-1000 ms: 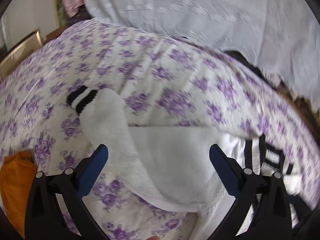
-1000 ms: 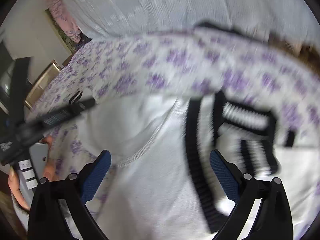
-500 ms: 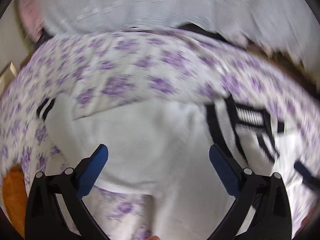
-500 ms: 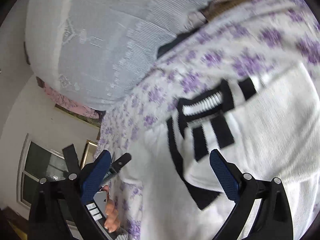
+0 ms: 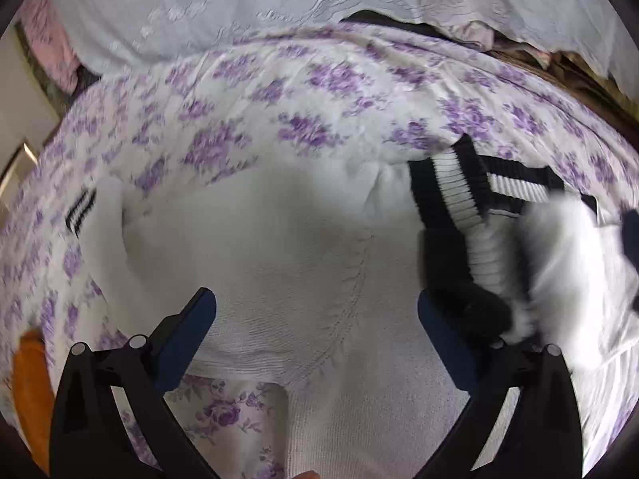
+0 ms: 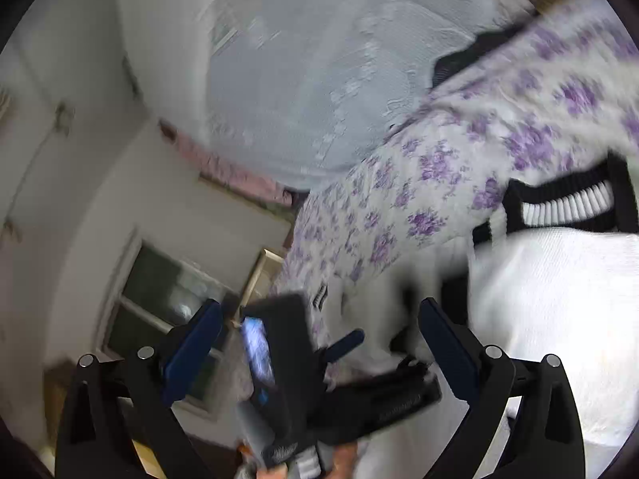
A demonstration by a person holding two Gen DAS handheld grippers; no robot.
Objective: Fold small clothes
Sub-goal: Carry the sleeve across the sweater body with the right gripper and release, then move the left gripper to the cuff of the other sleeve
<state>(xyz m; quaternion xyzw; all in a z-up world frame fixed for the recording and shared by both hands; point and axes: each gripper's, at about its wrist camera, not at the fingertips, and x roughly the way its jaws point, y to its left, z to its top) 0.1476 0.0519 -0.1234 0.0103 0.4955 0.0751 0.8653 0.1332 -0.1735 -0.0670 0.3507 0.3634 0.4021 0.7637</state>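
A small white knit sweater (image 5: 287,255) with black-and-white striped collar (image 5: 451,195) and cuff (image 5: 80,209) lies on a bed with a purple-flowered sheet (image 5: 303,92). My left gripper (image 5: 315,311) is open just above the sweater's body, holding nothing. My right gripper (image 6: 319,319) is open and empty, tilted toward the room; the sweater (image 6: 559,279) and its striped collar (image 6: 567,203) lie to its right. The other hand-held gripper body (image 6: 287,359) shows between its fingers.
A white lace cover (image 5: 279,4) lies across the far side of the bed. An orange cloth (image 5: 30,391) sits at the left edge. A window (image 6: 167,303) and wall are left of the bed in the right wrist view.
The left gripper moved right and closer over the sweater's body, toward the collar. The right gripper rolled and swung left, now facing the wall and window. Part of the sweater near the collar has moved.
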